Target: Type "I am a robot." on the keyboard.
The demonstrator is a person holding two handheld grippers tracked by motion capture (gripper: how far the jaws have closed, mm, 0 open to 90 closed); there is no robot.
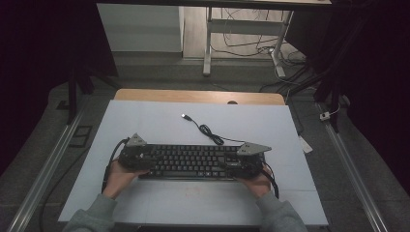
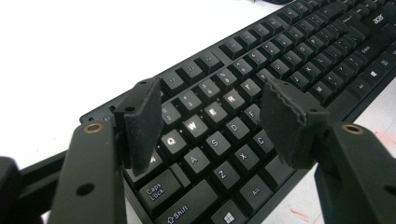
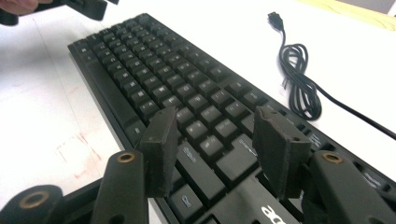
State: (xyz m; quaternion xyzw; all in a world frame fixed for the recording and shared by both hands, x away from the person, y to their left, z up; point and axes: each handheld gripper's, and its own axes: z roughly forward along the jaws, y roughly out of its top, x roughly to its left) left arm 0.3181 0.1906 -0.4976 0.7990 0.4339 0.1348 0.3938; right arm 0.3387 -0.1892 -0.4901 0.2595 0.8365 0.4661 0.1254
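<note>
Near the front edge of the tabletop point(image 1: 145, 116), the keyboard point(image 1: 193, 162) lies flat. Left gripper point(image 2: 210, 121) and right gripper point(image 3: 217, 149) hover released above opposite ends. Closing unevenly could skew it; the trailing cable point(image 1: 208, 130) probably snags.
</note>
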